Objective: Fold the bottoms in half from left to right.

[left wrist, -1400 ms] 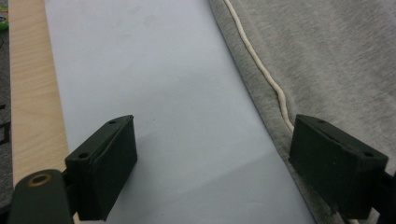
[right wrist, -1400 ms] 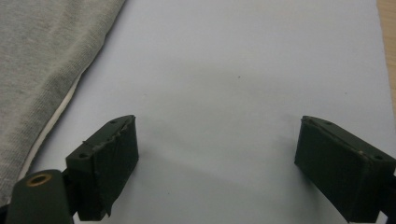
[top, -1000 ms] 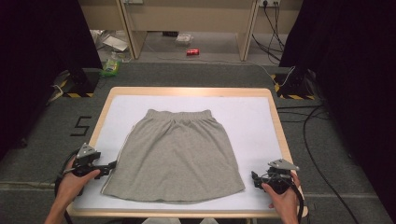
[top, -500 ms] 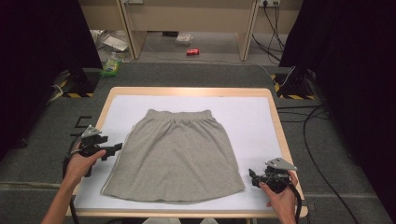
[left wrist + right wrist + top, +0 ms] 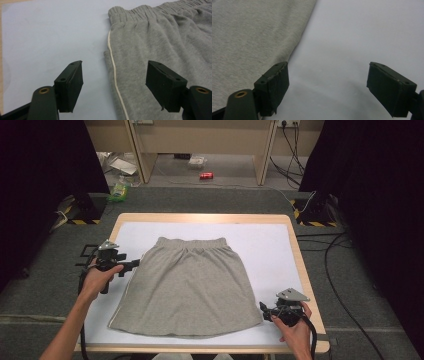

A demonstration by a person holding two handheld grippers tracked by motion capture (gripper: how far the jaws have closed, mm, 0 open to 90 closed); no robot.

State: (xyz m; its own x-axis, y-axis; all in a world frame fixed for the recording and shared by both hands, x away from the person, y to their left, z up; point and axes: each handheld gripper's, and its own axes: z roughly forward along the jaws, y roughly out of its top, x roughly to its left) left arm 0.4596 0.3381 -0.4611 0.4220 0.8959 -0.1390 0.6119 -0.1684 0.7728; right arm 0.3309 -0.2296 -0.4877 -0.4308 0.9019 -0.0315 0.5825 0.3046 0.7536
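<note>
The skirt (image 5: 187, 287) is grey knitted cloth, matt and faintly fuzzy, with a gathered ribbed waistband (image 5: 147, 11) and smooth cream piping (image 5: 113, 67) down its side seam. The worktop (image 5: 295, 265) has a pale, smooth, matt sheet surface inside a light wood rim. Both claws' black pads (image 5: 274, 85) look matt and rubbery, with rough edges.

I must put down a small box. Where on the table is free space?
Free white sheet: the far strip beyond the skirt waistband, and the right strip beside it. The near corners are crowded by the left gripper and right gripper.
</note>
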